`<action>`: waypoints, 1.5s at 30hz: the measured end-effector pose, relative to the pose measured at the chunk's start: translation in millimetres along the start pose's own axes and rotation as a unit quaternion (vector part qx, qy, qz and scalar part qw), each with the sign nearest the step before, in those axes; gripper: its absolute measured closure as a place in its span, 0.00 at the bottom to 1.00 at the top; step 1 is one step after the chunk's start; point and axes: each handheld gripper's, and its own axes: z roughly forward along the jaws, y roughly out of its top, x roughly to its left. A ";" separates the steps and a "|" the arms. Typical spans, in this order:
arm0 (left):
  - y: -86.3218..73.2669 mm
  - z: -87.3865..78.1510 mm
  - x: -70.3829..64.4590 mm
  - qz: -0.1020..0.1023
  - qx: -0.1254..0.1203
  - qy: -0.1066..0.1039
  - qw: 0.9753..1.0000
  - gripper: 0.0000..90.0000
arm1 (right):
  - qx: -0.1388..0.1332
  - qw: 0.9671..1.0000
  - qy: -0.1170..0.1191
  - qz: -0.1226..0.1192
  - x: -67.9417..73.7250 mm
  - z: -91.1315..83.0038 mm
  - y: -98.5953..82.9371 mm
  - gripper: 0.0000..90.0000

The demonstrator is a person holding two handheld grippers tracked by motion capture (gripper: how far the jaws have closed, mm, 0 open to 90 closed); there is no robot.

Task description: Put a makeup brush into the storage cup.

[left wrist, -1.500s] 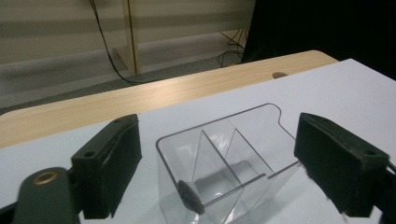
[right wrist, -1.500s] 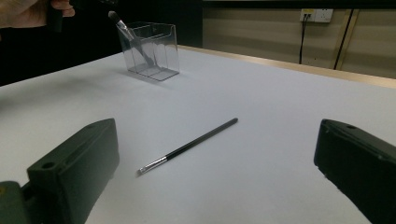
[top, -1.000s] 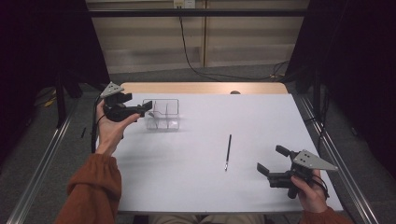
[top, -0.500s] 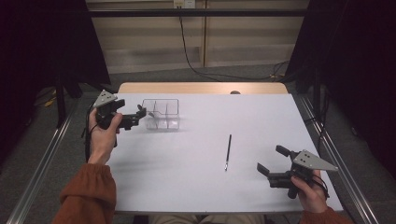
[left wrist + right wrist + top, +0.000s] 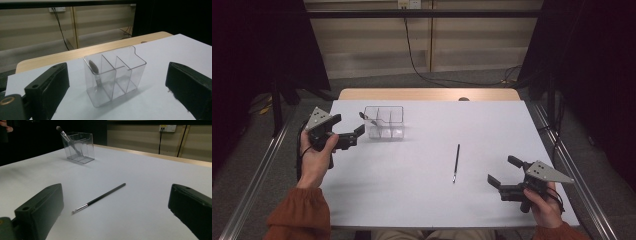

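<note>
Just beside our left gripper (image 5: pixel 357 134), jaws wide and empty, the clear organizer (image 5: pixel 384 122) holding a brush (image 5: pixel 96 72), our right gripper (image 5: pixel 501 172) also gaping near the black brush (image 5: pixel 456 162).

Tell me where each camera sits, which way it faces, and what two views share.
High view: above the person's side, looking forward and down on the table; both forearms, left gripper and right gripper show.
Left gripper view: on the left gripper, facing the clear organizer with a brush; its open jaws show.
Right gripper view: on the right gripper, facing the thin brush; open jaws show.
All three share the organizer.
</note>
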 end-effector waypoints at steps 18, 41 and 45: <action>-28.2 -31.3 -24.1 0.010 -0.007 -0.004 1.000 0.05 | 0.000 1.000 -0.001 0.001 0.0 -0.3 -0.2 0.00; -62.4 -63.4 -43.1 0.016 -0.012 -0.020 1.000 0.04 | 0.000 1.000 -0.013 0.007 -1.0 -5.2 -1.9 0.00; -70.7 -67.2 -45.0 0.019 -0.009 -0.020 1.000 0.07 | -0.001 1.000 -0.013 0.007 -1.3 -5.3 -1.7 0.00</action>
